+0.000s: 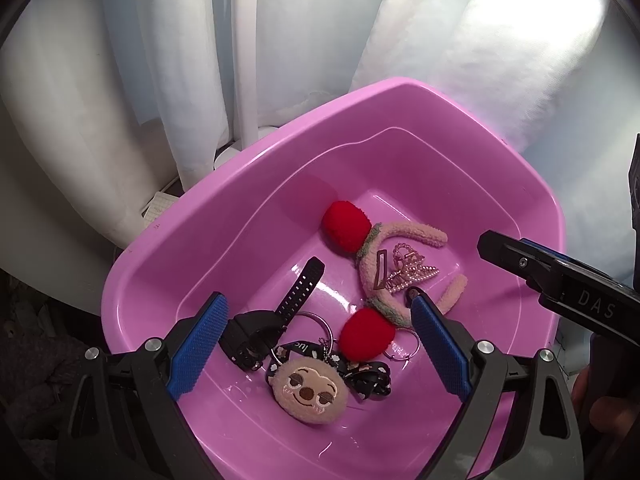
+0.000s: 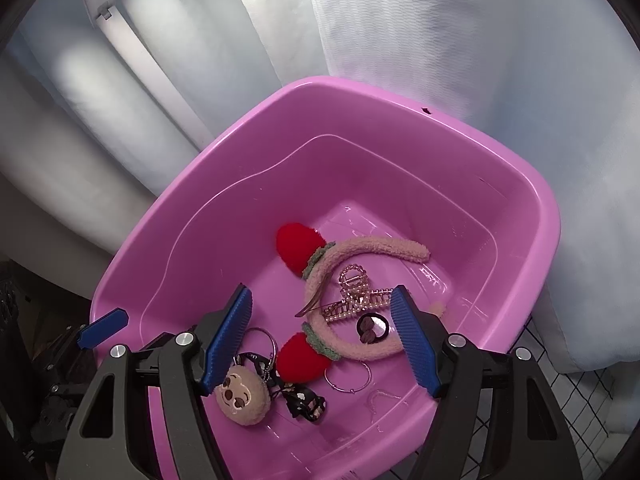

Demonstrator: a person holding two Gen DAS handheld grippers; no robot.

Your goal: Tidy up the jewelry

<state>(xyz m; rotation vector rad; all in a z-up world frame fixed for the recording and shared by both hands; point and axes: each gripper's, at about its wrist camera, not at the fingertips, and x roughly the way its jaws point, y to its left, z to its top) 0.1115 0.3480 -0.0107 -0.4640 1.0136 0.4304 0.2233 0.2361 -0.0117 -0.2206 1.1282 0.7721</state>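
Both grippers hover open over pink basin (image 2: 516,184), nothing held.
Left gripper (image 1: 316,304) jaws spread, black watch (image 1: 276,320) and sloth keychain (image 1: 308,392) between them. Right gripper (image 2: 320,300) jaws wide apart, pearl claw clip (image 2: 356,296), plush headband (image 2: 360,256) and hoop (image 2: 348,376) lying between and just ahead.

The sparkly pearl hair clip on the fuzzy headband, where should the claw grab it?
Probably from above, across the narrow middle of the pearl hair clip, where its two halves meet. It lies flat across the plush headband in the pink basin, so nothing blocks the top; its toothed ends look thin and would likely slip.
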